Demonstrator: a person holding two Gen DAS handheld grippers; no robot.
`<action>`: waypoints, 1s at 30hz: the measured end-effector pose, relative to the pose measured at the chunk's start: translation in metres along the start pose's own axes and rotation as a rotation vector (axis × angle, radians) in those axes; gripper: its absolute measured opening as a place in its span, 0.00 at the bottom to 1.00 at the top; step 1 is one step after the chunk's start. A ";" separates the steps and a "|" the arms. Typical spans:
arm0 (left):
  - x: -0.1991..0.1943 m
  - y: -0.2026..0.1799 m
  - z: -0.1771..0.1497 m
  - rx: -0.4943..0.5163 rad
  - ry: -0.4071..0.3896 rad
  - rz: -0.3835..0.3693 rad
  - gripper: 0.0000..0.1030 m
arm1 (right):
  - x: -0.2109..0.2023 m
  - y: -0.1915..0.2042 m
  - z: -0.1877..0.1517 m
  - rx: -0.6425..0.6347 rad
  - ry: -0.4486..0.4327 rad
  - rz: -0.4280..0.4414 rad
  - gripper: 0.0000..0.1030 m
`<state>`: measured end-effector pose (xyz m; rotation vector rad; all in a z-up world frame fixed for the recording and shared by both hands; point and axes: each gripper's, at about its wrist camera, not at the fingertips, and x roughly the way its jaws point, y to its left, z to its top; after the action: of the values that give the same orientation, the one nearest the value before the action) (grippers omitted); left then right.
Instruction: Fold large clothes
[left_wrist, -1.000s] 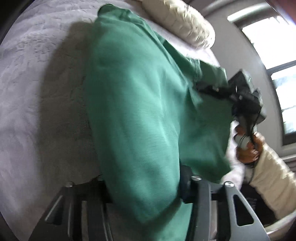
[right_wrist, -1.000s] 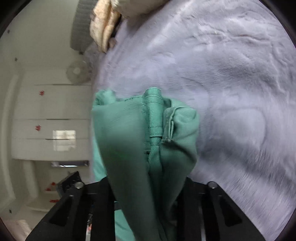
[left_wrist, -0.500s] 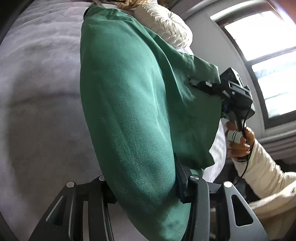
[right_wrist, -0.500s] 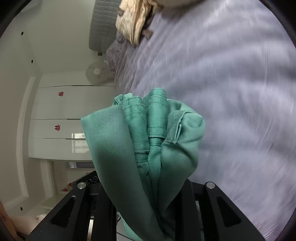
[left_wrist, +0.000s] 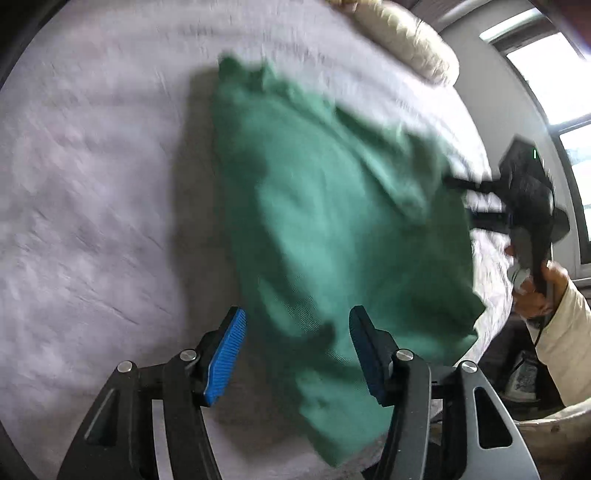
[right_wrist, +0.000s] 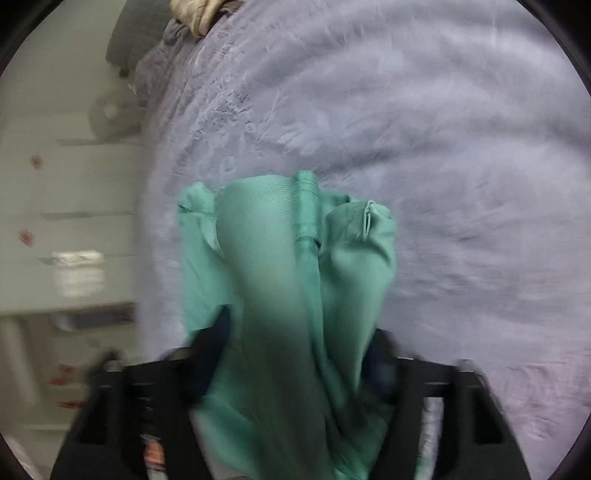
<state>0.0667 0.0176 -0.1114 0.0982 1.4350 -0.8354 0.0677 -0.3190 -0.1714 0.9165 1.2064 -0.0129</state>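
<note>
Both grippers' jaws opening: left gripper (left_wrist: 295, 354) apart, right gripper (right_wrist: 295, 365) apart w/ green garment (left_wrist: 332, 229) between, dropping onto bed (left_wrist: 92, 221). Clear jaws fully, then smooth flat.

Left claw (left_wrist: 295, 350) opening, pointing steeply down; right claw (right_wrist: 295, 354) opening likewise.

Both wrist fisheyes look steeply down, close over the bed (left_wrist: 92, 221), sharing the green garment (left_wrist: 332, 229) filling each frame's centre.
</note>
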 end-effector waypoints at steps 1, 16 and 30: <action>-0.007 -0.001 0.001 -0.006 -0.029 0.010 0.73 | -0.010 0.001 -0.003 -0.020 -0.023 -0.042 0.73; 0.040 0.001 0.061 0.013 -0.078 0.327 0.76 | 0.005 -0.036 0.011 0.024 -0.004 -0.175 0.12; 0.018 -0.016 -0.058 0.120 0.084 0.313 0.76 | -0.052 0.047 -0.091 -0.211 0.082 -0.187 0.12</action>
<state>0.0084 0.0289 -0.1313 0.4423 1.4012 -0.6630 -0.0030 -0.2559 -0.1063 0.6232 1.3383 0.0027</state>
